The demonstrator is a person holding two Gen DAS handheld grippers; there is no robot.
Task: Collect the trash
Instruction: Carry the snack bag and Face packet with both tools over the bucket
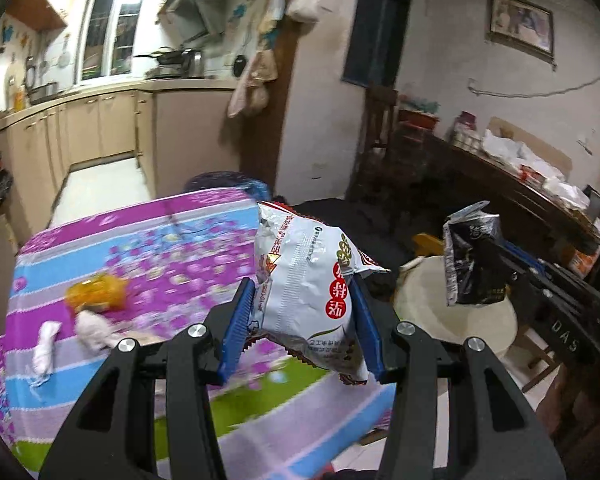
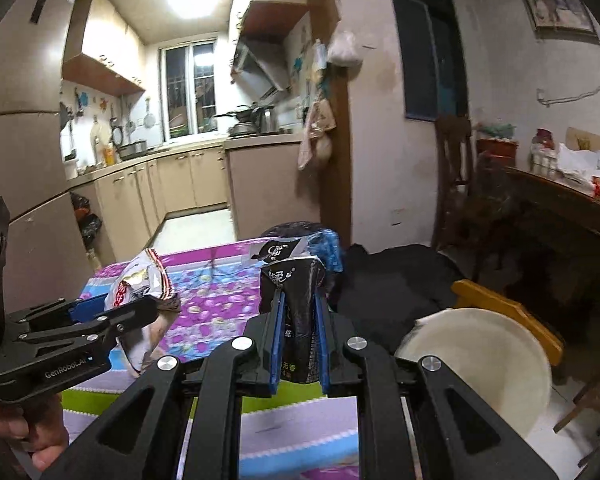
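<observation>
A white snack bag (image 1: pixel 306 292) is pinched between the blue jaws of the left gripper (image 1: pixel 304 292), raised above the counter (image 1: pixel 160 240) with its purple flowered cloth. A black packet (image 2: pixel 296 312) is clamped between the nearly closed jaws of the right gripper (image 2: pixel 298 312), beside a white basin (image 2: pixel 488 364) that stands off the counter's edge. On the cloth lie an orange wrapper (image 1: pixel 96 292) and crumpled tissues (image 1: pixel 94 330), near each other.

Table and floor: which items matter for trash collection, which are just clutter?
Job:
- snack bag, in left jaws
- black packet, in right jaws
- orange wrapper
- crumpled tissues
- white basin

Clutter:
- black cloth
- kitchen pans
- framed picture
</observation>
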